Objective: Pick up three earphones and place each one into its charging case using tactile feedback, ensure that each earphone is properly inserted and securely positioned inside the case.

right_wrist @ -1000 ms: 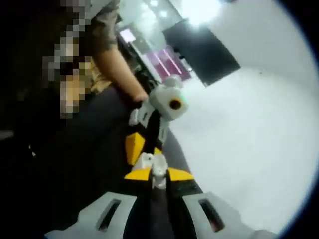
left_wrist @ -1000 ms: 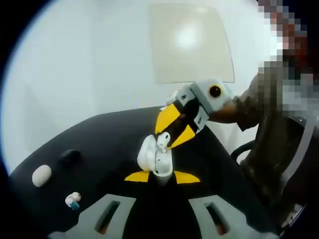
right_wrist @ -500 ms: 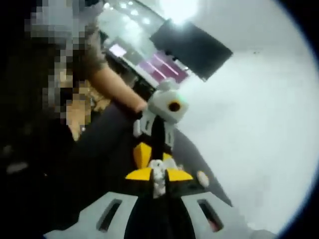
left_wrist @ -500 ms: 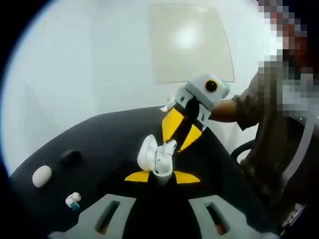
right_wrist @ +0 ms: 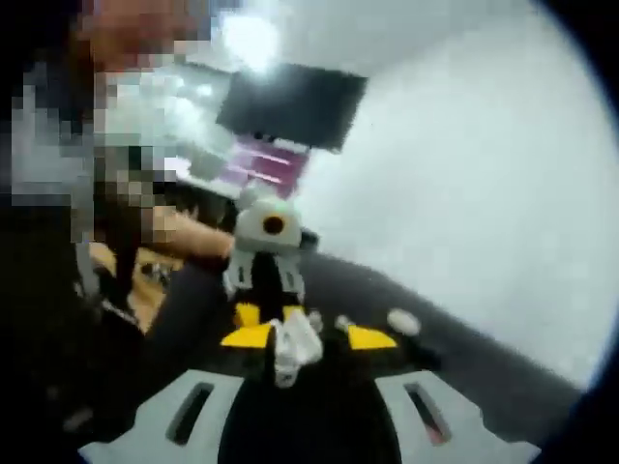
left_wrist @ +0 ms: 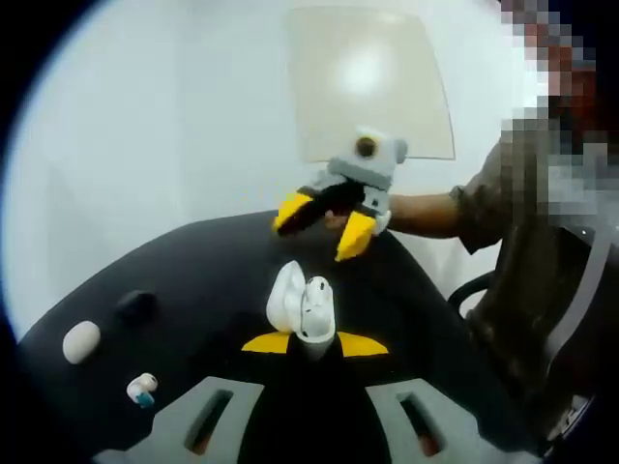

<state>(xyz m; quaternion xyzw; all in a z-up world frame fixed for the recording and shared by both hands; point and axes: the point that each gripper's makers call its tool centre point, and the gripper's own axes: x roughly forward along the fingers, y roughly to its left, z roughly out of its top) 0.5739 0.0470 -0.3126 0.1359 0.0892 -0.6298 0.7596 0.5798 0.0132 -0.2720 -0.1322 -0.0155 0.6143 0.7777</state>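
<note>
Left gripper view shows the left gripper (left_wrist: 314, 344) with its yellow-tipped fingers closed on the base of an open white charging case (left_wrist: 301, 307), lid tipped back, a white earphone seated in it. Beyond it the right gripper (left_wrist: 322, 224) hangs above the black worktop (left_wrist: 193, 271), its fingers spread and empty. Near the worktop's left edge lie a closed white oval case (left_wrist: 81, 340), a small dark case (left_wrist: 135, 304) and a loose white earphone with a blue tip (left_wrist: 142, 388). Right gripper view, blurred, shows the case (right_wrist: 293, 346) between the spread fingers, untouched.
</note>
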